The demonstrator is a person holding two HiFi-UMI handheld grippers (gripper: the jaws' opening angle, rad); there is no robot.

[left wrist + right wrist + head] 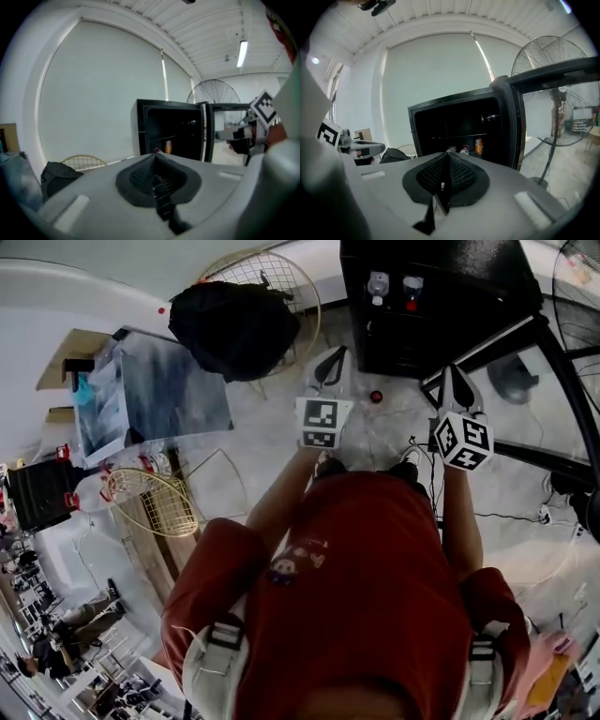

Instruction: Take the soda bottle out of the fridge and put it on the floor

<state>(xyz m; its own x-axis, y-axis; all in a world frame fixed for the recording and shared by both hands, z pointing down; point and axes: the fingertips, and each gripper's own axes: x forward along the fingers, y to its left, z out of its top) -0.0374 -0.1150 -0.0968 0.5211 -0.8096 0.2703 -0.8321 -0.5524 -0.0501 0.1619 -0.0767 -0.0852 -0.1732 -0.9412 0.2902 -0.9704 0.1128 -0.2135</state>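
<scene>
A: Claws, apart or together?

B: Together, both. Left claw (333,362): pads meeting at the tip, clamped on nothing. Right claw (456,379): the same, tips touching, gripping nothing.

A: Held where?

B: Out in front of the person (375,568), side by side, aimed at the fridge (436,306) and tipped a little down. Well apart from it, touching no bottle.

A: And the fridge?

B: Black, far ahead on the pale floor (272,442). Door (513,126) swung wide to the right.

A: And the thing to fetch?

B: Inside, low down, under the shelf (454,137). Two there, close together: red-capped bottle (464,150), and pale-capped bottle (450,150) just left of it. Can (478,146) just right of both. Cannot tell which holds the soda. Lower parts hidden behind the right claw's own body.

A: Anything else?

B: Black bag (234,329) far left, draped over a round wire frame (291,282). Gold basket (155,502) near left. Small red thing (376,397) on the floor between the claws, near the fridge. Fan (539,51) far right, behind the door.
</scene>
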